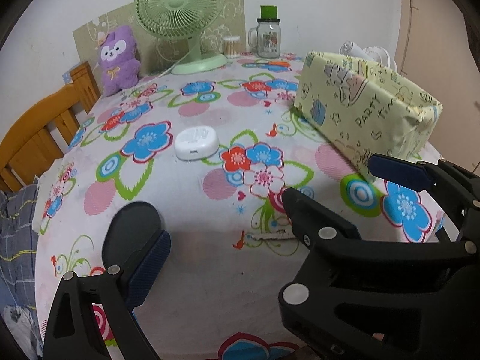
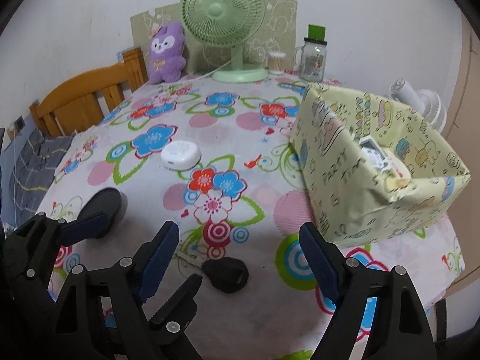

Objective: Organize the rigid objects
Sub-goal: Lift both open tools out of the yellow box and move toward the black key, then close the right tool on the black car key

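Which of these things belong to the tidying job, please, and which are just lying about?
Job: white case, black disc, key, box.
Lying about: fan, plush, jar, cotton swabs.

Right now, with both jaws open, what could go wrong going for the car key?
1. The left gripper and right gripper crowd the same spot by the car key; closing or lifting could knock them together.
2. The key lies flat on the floral tablecloth; the jaws may pinch cloth with it.
3. The paper-wrapped box sits close beside the right gripper; a swing could bump it.
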The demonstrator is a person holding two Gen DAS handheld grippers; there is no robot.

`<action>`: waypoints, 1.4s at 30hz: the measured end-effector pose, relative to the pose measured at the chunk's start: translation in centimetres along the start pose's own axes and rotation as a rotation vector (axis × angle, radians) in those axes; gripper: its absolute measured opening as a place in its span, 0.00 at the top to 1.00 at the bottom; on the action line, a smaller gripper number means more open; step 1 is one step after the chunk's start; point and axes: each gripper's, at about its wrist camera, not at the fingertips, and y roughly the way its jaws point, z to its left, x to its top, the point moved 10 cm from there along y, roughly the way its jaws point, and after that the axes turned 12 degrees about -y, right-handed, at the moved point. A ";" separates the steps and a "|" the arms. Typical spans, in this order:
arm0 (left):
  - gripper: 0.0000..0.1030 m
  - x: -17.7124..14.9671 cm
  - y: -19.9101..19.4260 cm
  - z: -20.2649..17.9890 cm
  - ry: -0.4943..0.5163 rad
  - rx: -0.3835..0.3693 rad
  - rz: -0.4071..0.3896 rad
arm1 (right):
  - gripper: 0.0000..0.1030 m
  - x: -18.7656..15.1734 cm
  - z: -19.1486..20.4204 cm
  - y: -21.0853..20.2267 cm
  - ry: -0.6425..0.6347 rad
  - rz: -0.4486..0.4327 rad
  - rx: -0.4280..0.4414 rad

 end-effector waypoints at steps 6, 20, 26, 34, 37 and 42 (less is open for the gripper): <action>0.04 -1.1 0.7 0.6 0.002 0.012 0.031 | 0.22 -1.1 0.9 1.0 -0.012 0.038 0.023; 0.01 -2.2 1.5 1.6 -0.027 -0.021 0.050 | 0.33 -2.6 1.7 2.8 -0.006 0.103 0.043; 0.01 -2.6 1.1 1.8 -0.004 -0.027 0.050 | 0.36 -3.0 1.7 2.7 -0.046 0.116 0.035; 0.00 -3.1 0.7 1.9 0.004 -0.031 0.055 | 0.41 -3.3 2.1 2.6 -0.089 0.134 0.044; 0.00 -3.0 0.9 2.0 -0.008 -0.034 0.062 | 0.53 -3.0 2.4 2.7 -0.099 0.131 0.051; 0.00 -2.4 1.1 2.2 -0.015 -0.018 0.059 | 0.63 -2.5 2.3 3.1 -0.082 0.119 0.039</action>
